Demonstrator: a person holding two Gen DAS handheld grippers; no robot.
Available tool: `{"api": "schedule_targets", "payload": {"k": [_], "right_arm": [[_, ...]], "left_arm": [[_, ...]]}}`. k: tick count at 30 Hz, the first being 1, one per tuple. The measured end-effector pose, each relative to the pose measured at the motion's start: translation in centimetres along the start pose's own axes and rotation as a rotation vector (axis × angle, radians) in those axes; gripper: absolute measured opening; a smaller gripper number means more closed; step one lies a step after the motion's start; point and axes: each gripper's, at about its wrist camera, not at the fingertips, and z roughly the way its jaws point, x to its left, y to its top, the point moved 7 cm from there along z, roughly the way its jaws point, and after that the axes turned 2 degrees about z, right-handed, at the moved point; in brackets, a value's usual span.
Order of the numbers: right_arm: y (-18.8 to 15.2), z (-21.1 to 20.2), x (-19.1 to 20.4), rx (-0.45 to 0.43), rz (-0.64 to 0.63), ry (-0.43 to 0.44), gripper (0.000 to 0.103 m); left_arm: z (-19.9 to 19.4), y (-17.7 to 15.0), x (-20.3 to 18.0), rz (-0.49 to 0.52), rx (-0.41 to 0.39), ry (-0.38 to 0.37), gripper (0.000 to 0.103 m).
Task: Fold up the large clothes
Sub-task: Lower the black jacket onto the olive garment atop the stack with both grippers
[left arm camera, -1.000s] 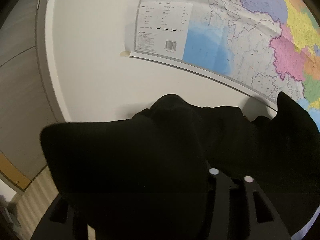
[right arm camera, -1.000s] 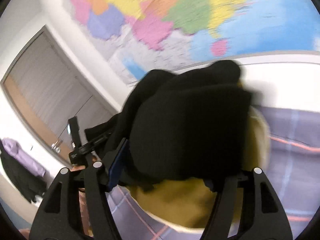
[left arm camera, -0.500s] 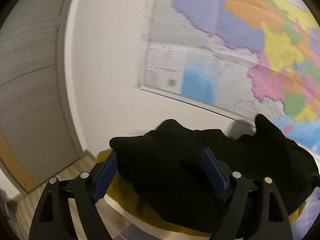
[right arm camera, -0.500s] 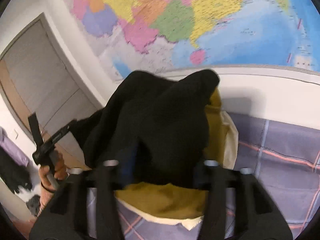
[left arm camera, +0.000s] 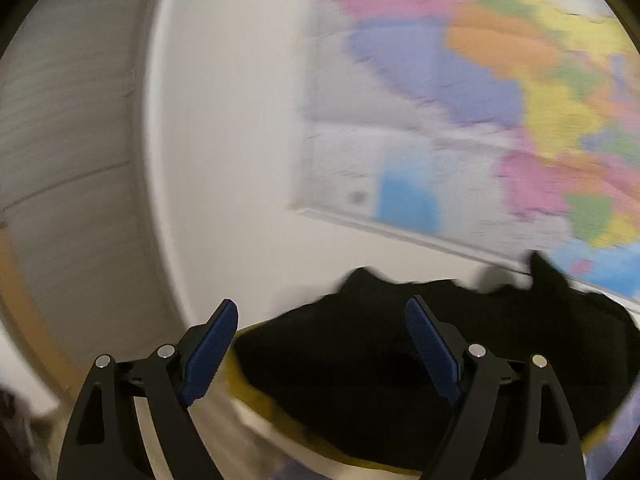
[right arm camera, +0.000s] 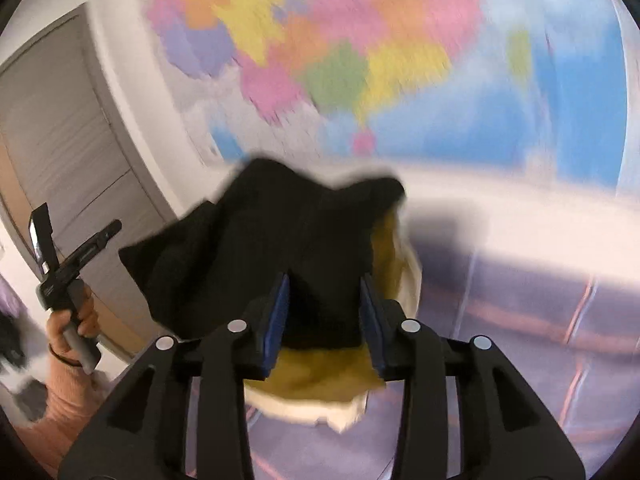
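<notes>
A: How do the fingers of the left gripper (left arm camera: 320, 344) stand?

B: Wide apart, with blue pads (left arm camera: 210, 354). The left-side pad has only wall behind it. The black garment (left arm camera: 400, 368) lies heaped beyond and below them, and nothing presses on either pad.

A: And the right gripper (right arm camera: 324, 316)?

B: Its jaws stand much closer, and they have just been opening a little. A fold of the black garment (right arm camera: 272, 248) sits between the blue pads (right arm camera: 276, 320). Whether the pads press on the cloth the blur does not let anyone tell.

A: Where is the garment in each frame?

B: In the left wrist view it fills the lower centre and lower right. In the right wrist view it rises from the fingers to the centre of the frame, with two peaks at its top.

A: What lies under it?

B: A mustard-yellow cloth (right arm camera: 320, 372) with a cream edge, showing below and to the right of the black one. Under that is a lilac checked cover (right arm camera: 520, 320) with pinkish lines, in the lower right.

A: And farther out?

B: A coloured wall map (left arm camera: 480, 120) on a white wall (left arm camera: 224, 160), blurred in both views. At the left edge of the right wrist view a person's hand (right arm camera: 76, 320) holds the handle of the left gripper in front of a grey door (right arm camera: 60, 140).
</notes>
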Motion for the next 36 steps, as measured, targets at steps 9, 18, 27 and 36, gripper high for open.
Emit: {"api": "schedule_targets", "payload": {"k": [9,18,27,36], "right_arm": [[4.1,5.0,6.9,-0.045,-0.113,-0.01,0.053],[4.8,5.6,8.0,-0.051,-0.131,0.048,0.053],[2.8,16.2,7.2,0.164,-0.119,0.051,0.035],[1.2,13.2,4.5,0.15,-0.014,0.107,0.037]], "left_arm": [[1.6,-2.0,-9.0,0.104,0.088,-0.219,0.083],[6.9,-6.3,-10.9,0.132,0.256,-0.213,0.083],[6.6,-6.0,-10.8,0.104,0.251,-0.204,0.083],[3.7,-5.1,-11.6,0.136,0.182,-0.219,0.085]]}}
